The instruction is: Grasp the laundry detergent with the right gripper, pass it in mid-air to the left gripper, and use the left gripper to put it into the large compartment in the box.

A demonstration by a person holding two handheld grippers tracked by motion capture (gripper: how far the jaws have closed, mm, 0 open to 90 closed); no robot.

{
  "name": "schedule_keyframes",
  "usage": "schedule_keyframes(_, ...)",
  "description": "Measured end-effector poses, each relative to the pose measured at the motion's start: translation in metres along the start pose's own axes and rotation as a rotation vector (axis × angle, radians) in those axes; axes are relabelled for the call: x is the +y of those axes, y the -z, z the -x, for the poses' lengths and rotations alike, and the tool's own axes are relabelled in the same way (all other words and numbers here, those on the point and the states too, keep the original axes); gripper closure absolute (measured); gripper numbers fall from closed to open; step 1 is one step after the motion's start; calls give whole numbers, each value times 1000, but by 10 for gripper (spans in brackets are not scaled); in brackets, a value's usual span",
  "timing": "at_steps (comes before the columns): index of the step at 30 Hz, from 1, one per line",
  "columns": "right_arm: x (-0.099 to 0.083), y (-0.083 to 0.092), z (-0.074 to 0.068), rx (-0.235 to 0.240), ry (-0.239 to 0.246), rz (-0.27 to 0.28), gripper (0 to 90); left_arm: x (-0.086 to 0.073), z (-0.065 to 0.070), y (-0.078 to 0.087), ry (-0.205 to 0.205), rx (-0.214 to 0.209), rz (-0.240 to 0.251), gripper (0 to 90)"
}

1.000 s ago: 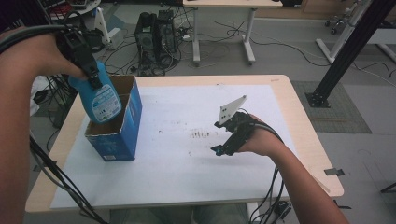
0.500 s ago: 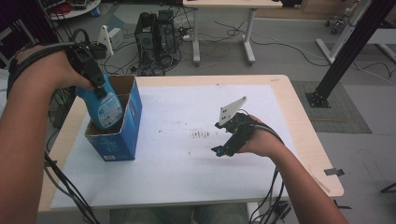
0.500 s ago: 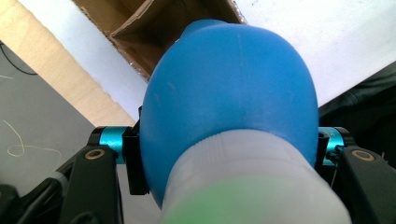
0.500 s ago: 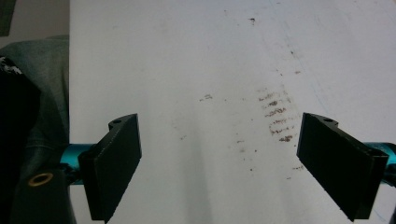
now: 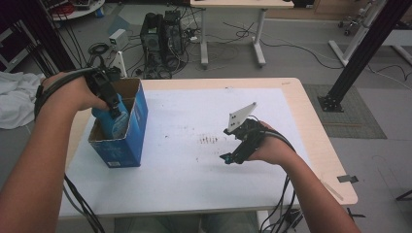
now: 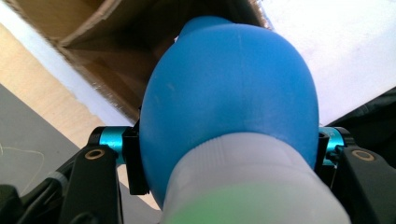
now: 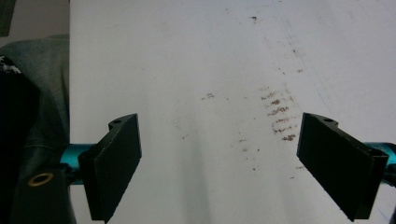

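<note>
Your left gripper (image 5: 112,104) is clamped on a blue bottle (image 5: 110,121), and you hold it in the open top of the blue cardboard box (image 5: 127,141) that stands at the left side of the table (image 5: 311,121). From above, the bottle sits partly inside the box, its lower part below the rim and the gripper at the opening. In the left gripper view the bottle (image 6: 229,116) bulges between the two black jaws, which press on both of its sides, and its white part lies nearest the camera; the brown inner walls of the box (image 6: 93,51) rise behind it.

Moving right, the white sheet (image 5: 194,165) covering the table carries a patch of small brown marks (image 5: 210,141) near the middle.

Further right, your right gripper (image 5: 232,158) rests low over the sheet, well apart from the box, with its grey three-cornered plate (image 5: 241,116) tilted up. In the right gripper view its jaws stand wide apart with nothing between them, just the bare sheet and the brown marks (image 7: 279,116) beyond.
</note>
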State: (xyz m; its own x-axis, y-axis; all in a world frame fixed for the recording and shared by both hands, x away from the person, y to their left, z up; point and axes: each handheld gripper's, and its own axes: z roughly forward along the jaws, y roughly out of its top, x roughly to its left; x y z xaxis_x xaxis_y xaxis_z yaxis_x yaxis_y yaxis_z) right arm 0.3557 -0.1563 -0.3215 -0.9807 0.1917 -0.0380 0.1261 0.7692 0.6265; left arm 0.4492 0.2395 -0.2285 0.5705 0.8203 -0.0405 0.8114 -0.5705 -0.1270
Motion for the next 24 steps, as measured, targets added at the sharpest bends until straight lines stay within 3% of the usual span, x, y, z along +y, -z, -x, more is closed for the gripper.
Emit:
schedule_keyframes(2,0,0,0,-2,7,5,131,1,-1,-5,-12,0,-8,381)
schedule_keyframes(3,-1,0,1,-2,9,3,131,2,0,-9,17,-7,11,381)
schedule_keyframes(4,-1,-1,0,-2,6,0,131,3,-1,-11,-3,-4,-9,381)
schedule_keyframes(7,-1,-2,0,0,3,1,130,4,-2,-21,17,-18,10,381)
schedule_keyframes(11,-2,-3,1,1,1,2,131,5,-6,-27,-3,-19,-6,381)
schedule_keyframes(12,-2,-3,1,1,1,2,131,5,-7,-29,0,-18,-3,381)
schedule_keyframes(13,-3,-3,1,4,2,-1,131,4,-6,-33,31,-17,20,381)
schedule_keyframes(16,-3,-4,1,2,0,-2,131,4,-9,-34,9,-8,0,381)
schedule_keyframes(17,-3,-4,1,2,0,-2,131,4,-8,-37,20,-4,13,381)
schedule_keyframes(24,-2,-6,1,3,-8,-7,130,9,-6,-45,-12,-3,5,382)
